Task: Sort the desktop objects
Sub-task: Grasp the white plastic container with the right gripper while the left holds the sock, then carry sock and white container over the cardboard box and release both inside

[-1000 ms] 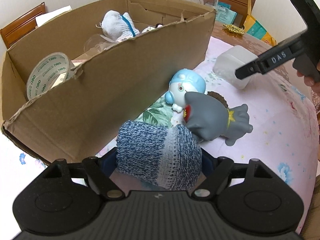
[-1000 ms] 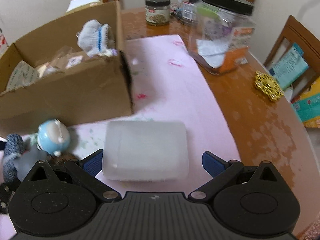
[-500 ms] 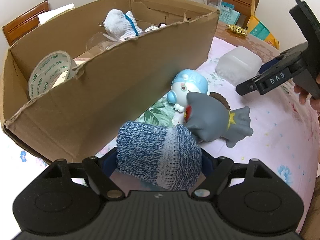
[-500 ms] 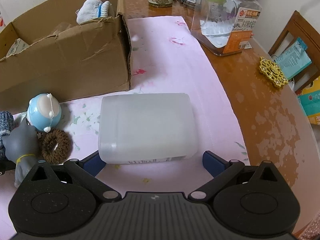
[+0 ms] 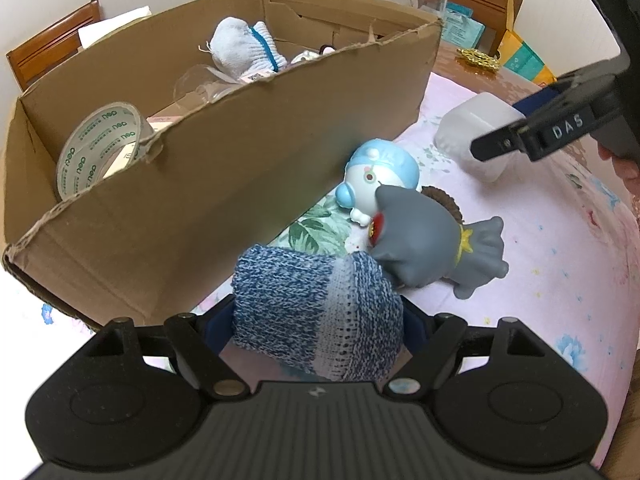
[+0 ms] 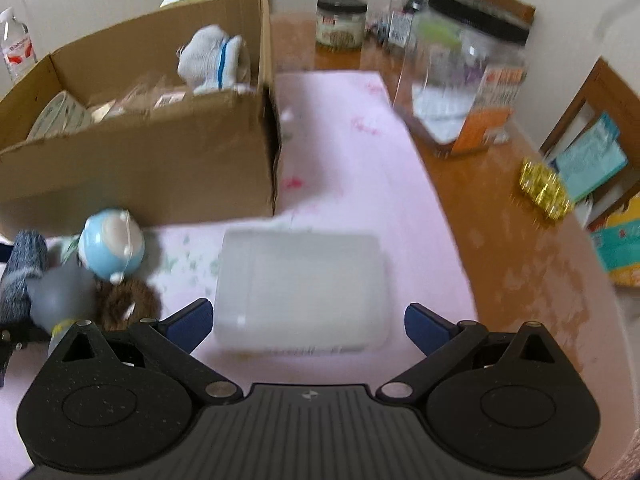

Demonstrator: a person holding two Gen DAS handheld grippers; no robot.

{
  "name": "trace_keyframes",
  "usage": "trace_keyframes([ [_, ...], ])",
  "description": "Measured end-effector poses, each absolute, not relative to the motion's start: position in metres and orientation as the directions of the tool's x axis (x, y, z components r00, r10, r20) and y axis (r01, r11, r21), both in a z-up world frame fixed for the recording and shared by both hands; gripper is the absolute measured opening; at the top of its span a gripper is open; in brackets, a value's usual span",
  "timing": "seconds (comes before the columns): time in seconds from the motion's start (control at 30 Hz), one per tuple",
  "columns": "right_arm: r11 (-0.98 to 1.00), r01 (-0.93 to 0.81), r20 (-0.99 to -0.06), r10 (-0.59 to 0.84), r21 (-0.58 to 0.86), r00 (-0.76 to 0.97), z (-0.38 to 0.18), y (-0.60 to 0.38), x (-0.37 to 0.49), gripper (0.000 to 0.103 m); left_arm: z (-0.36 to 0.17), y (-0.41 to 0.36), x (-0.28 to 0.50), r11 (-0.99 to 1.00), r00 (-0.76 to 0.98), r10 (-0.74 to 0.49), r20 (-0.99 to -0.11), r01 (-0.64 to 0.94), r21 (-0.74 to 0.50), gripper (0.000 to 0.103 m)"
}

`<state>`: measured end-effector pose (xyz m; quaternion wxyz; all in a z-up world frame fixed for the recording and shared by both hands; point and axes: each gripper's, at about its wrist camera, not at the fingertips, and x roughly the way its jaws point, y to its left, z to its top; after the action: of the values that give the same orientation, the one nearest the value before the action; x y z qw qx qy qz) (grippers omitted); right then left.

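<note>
My left gripper (image 5: 316,320) is shut on a rolled blue knit sock (image 5: 312,312), low over the pink cloth beside the cardboard box (image 5: 224,184). A grey shark toy (image 5: 424,248), a blue-and-white figurine (image 5: 380,176) and a brown hair tie (image 5: 444,198) lie just beyond the sock. My right gripper (image 6: 308,320) is open, its blue pads (image 6: 192,320) standing either side of a translucent white plastic box (image 6: 300,288) on the cloth, with a gap on the right side. In the left wrist view the right gripper (image 5: 504,120) hangs over that white box (image 5: 468,136).
The cardboard box (image 6: 160,160) holds a tape roll (image 5: 100,144), a white glove (image 5: 244,48) and packets. A large clear jar (image 6: 464,80), a small jar (image 6: 340,22) and a gold ornament (image 6: 544,192) stand on the wooden table (image 6: 520,264). Chairs ring the table.
The right gripper dipped closer to the white box, then drew back a little; its view is now blurred. The left gripper and the sock have not moved.
</note>
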<state>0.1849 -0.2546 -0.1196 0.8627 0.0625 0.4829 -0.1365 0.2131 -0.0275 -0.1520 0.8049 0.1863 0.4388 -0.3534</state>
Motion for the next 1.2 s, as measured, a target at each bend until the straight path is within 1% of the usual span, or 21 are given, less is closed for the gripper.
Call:
trace_keyframes([
  [0.2, 0.950, 0.311, -0.845, -0.179, -0.016, 0.504, -0.115, -0.255, 0.196, 0.102, -0.151, -0.028, 0.212, 0.682, 0.373, -0.399, -0.838, 0.732, 0.001, 0.081],
  [0.27, 0.951, 0.308, -0.851, -0.181, -0.024, 0.492, -0.116, -0.256, 0.198, 0.099, -0.151, -0.029, 0.212, 0.687, 0.375, -0.399, -0.837, 0.727, -0.001, 0.081],
  [0.3, 0.951, 0.307, -0.857, -0.182, -0.029, 0.483, -0.117, -0.256, 0.199, 0.096, -0.151, -0.029, 0.212, 0.687, 0.376, -0.399, -0.837, 0.727, -0.001, 0.080],
  [0.33, 0.952, 0.305, -0.863, -0.179, -0.031, 0.472, -0.118, -0.256, 0.201, 0.090, -0.151, -0.029, 0.212, 0.688, 0.377, -0.398, -0.836, 0.726, 0.000, 0.080],
  [0.4, 0.952, 0.303, -0.874, -0.174, -0.032, 0.454, -0.120, -0.256, 0.203, 0.090, -0.151, -0.029, 0.211, 0.687, 0.379, -0.397, -0.836, 0.727, 0.003, 0.080],
  [0.47, 0.954, 0.298, -0.877, -0.180, -0.044, 0.446, -0.122, -0.254, 0.203, 0.086, -0.150, -0.029, 0.211, 0.685, 0.373, -0.409, -0.833, 0.729, -0.010, 0.072],
  [0.57, 0.954, 0.298, -0.876, -0.180, -0.044, 0.447, -0.120, -0.254, 0.202, 0.086, -0.147, -0.028, 0.210, 0.689, 0.373, -0.413, -0.831, 0.724, -0.017, 0.069],
  [0.73, 0.957, 0.287, -0.868, -0.171, -0.034, 0.467, -0.110, -0.254, 0.198, 0.086, -0.138, -0.027, 0.206, 0.702, 0.387, -0.408, -0.827, 0.712, -0.014, 0.067],
  [1.0, 0.974, 0.225, -0.849, -0.128, -0.012, 0.512, -0.083, -0.251, 0.190, 0.086, -0.114, -0.022, 0.197, 0.731, 0.390, -0.390, -0.834, 0.682, -0.023, 0.067],
  [1.1, 0.980, 0.200, -0.847, -0.101, 0.006, 0.522, -0.073, -0.251, 0.186, 0.086, -0.105, -0.022, 0.191, 0.742, 0.407, -0.364, -0.838, 0.670, 0.003, 0.067],
  [1.2, 0.986, 0.164, -0.844, -0.082, 0.008, 0.531, -0.064, -0.249, 0.182, 0.086, -0.093, -0.021, 0.185, 0.756, 0.410, -0.361, -0.838, 0.655, -0.005, 0.067],
])
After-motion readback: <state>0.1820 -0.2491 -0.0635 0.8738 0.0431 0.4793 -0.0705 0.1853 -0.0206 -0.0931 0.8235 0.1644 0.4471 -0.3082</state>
